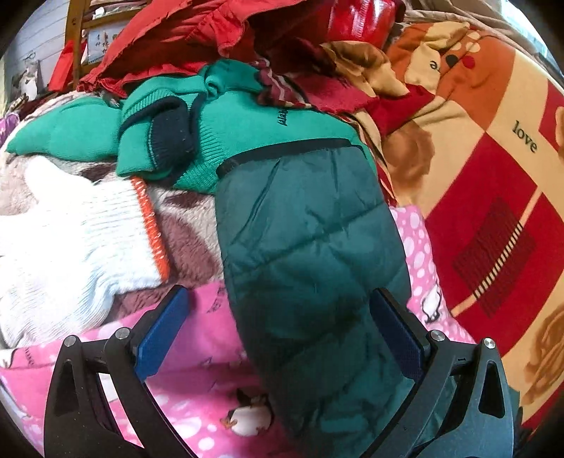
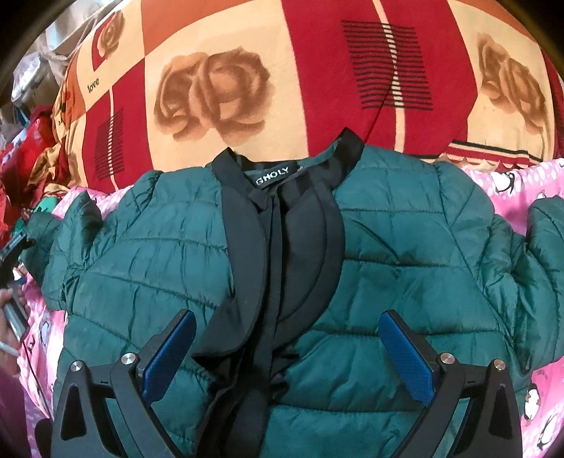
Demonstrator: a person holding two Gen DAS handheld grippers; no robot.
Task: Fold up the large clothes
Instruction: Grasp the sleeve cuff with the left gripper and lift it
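Note:
A dark green quilted jacket (image 2: 370, 267) lies spread front-up on a pink penguin-print sheet (image 2: 511, 183), black collar and front trim (image 2: 282, 225) toward the far side, both sleeves out to the sides. My right gripper (image 2: 287, 324) is open above the jacket's chest, straddling the black front trim. In the left wrist view one sleeve (image 1: 310, 246) of the jacket stretches away from me, its black cuff at the far end. My left gripper (image 1: 278, 306) is open over that sleeve, one finger on each side of it.
A red and cream rose-print blanket (image 2: 246, 70) covers the bed beyond the jacket. A pile of clothes lies at the sleeve's end: a bright green sweater (image 1: 229, 119), a white knit piece (image 1: 70, 239), red garments (image 1: 197, 31). A hand shows at the left edge (image 2: 7, 317).

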